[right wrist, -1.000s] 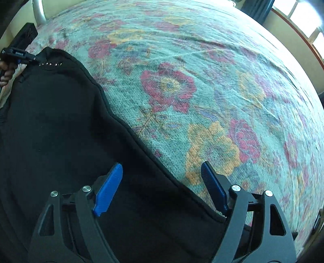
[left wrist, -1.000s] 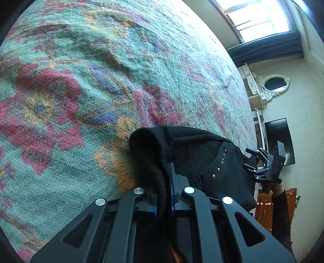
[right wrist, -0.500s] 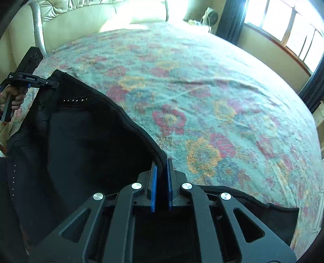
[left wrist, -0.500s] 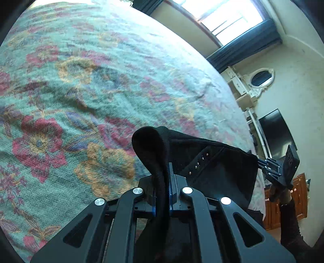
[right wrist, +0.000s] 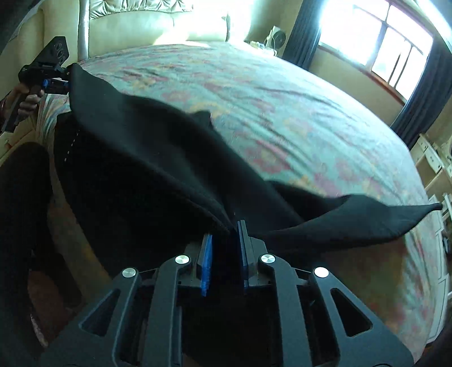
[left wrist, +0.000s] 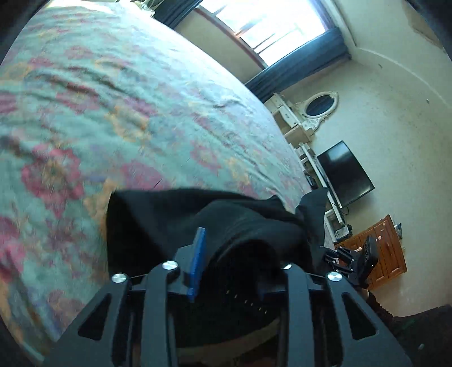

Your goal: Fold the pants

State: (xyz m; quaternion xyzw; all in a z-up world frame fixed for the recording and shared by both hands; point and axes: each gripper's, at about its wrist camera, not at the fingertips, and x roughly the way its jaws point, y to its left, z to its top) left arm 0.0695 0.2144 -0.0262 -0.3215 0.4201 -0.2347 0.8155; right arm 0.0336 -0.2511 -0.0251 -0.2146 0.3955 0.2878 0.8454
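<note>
Above the floral bedspread, spanning black pants mid-air between grippers. Just easing apart the left gripper, released, cloth draped inside; just parting the right gripper slightly around a fold, grip unclear.

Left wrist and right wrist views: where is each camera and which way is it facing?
Left wrist: on the left gripper, looking across the bed toward a window; its jaws, just opening, straddle the black pants.
Right wrist: on the right gripper, facing the headboard; jaws just opening, pants edge between; left hand visible.
Shared: pants, bed; each shows the other gripper.
</note>
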